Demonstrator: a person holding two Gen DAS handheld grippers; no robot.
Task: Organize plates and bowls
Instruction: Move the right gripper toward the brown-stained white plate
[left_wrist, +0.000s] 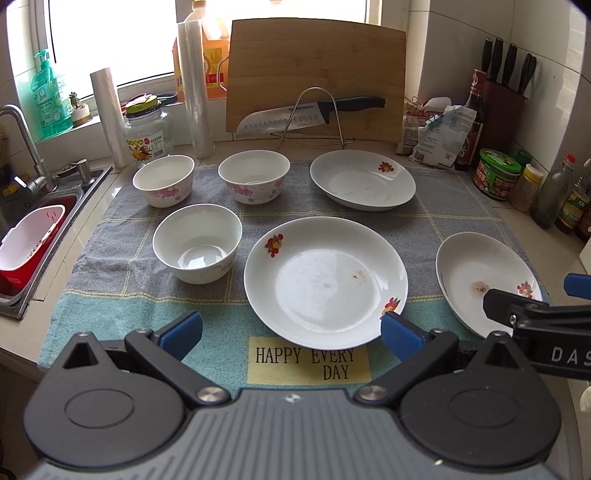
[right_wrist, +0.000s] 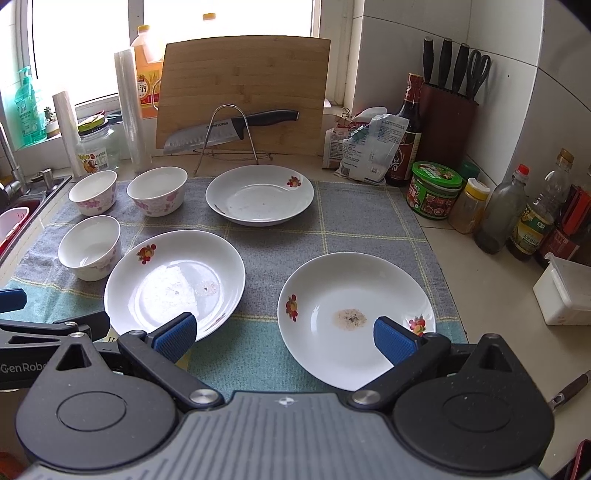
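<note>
Three white bowls and three white flowered plates lie apart on a grey and teal cloth (left_wrist: 436, 218). In the left wrist view the near bowl (left_wrist: 197, 249) is left of the middle plate (left_wrist: 327, 278); two flowered bowls (left_wrist: 163, 180) (left_wrist: 254, 176) and the far plate (left_wrist: 362, 180) stand behind; the right plate (left_wrist: 480, 277) is at the right. My left gripper (left_wrist: 291, 332) is open and empty, just before the middle plate. My right gripper (right_wrist: 284, 336) is open and empty, its fingers over the near edges of the middle plate (right_wrist: 173, 280) and the right plate (right_wrist: 354, 314).
A sink (left_wrist: 44, 206) with a red and white basket (left_wrist: 26, 247) is at the left. A cutting board (left_wrist: 314, 77) and a knife on a wire rack (left_wrist: 310, 110) stand behind the cloth. Bottles and jars (right_wrist: 517, 214) and a knife block (right_wrist: 448, 122) line the right.
</note>
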